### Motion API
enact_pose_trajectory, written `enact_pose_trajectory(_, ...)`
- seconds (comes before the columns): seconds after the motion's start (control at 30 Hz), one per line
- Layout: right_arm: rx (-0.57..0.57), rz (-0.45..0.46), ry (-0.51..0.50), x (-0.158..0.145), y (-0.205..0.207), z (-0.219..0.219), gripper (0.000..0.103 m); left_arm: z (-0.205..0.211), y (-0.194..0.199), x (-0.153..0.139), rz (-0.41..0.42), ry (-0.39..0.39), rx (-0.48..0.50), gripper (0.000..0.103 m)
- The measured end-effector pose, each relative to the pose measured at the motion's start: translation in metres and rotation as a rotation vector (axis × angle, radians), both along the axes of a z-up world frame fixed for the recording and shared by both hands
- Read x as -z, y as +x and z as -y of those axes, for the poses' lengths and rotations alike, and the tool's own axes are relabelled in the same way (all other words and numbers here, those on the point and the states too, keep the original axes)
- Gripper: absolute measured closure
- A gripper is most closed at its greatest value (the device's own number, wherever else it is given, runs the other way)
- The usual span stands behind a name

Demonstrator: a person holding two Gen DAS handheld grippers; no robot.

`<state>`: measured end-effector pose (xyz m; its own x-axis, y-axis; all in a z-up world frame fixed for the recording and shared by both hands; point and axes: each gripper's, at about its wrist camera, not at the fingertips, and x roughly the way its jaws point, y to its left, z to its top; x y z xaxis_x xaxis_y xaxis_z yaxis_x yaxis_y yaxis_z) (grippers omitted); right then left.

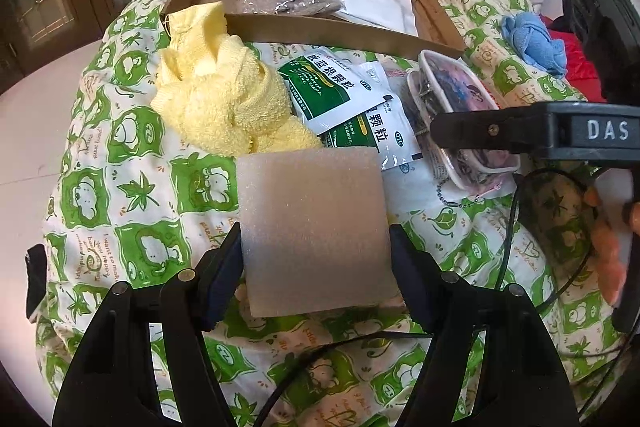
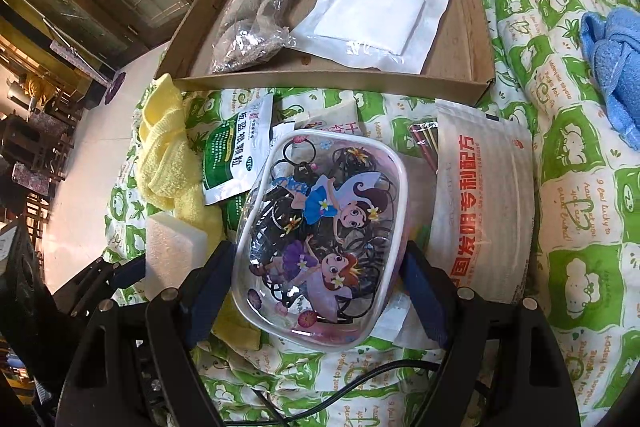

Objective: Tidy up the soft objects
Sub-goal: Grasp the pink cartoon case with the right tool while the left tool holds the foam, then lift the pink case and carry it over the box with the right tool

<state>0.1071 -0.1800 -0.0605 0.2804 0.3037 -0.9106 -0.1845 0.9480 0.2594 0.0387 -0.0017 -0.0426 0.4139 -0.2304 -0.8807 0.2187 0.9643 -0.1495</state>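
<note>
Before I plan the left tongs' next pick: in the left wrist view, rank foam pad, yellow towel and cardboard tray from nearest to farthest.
1. Foam pad, between the left tongs.
2. Yellow towel, beyond it, to the left.
3. Cardboard tray, farthest, at the top.

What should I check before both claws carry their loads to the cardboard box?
1. Left claw on foam block: pads meet both edges, ok.
2. Right claw on cartoon pouch: pads flank it, firm contact cannot tell.
3. Free floor in cardboard box: bare patch right of the white packet, ok.
4. Yellow towel clear of the foam: touching its far edge, not ok.
5. Cable under the pouch: loose, snag cannot tell.
</note>
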Motion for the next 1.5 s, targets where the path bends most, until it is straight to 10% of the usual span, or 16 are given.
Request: enact_pose_trajectory(1.5, 0.022, 0.043, 0.073, -0.033, -0.008, 0.035, 0.021, -0.003, 0.036, -0.05, 0.044, 0.048, -0.041, 0.033)
